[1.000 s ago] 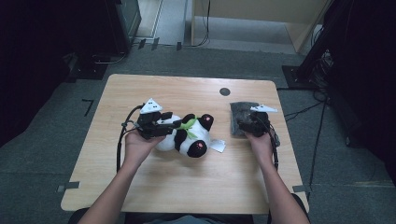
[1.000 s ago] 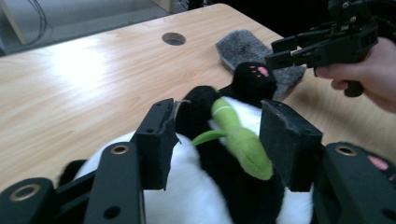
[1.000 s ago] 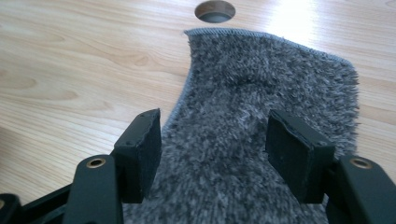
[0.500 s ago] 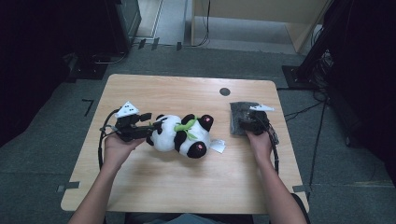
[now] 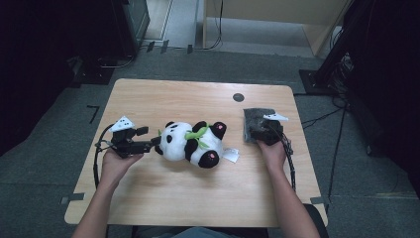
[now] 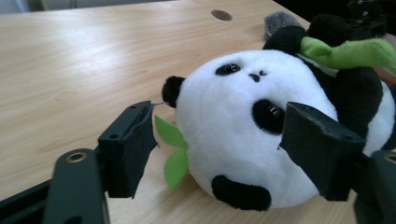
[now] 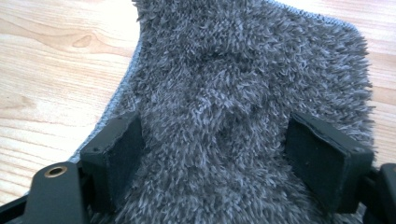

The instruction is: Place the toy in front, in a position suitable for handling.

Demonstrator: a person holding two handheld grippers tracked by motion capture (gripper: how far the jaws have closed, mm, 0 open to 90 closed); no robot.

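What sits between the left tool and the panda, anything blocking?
Nothing visible. The left tool has just been opening, and the panda's head lies right between its jaws, with a green felt leaf beside the left jaw.

A black-and-white plush panda (image 5: 193,144) lies mid-table (image 5: 163,198); a grey shaggy cloth (image 5: 256,121) lies right of it, apparently not touching.

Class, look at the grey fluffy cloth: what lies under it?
The grey fluffy cloth lies flat on the wooden table. Bare wood shows around its edges; whatever is directly beneath is covered.
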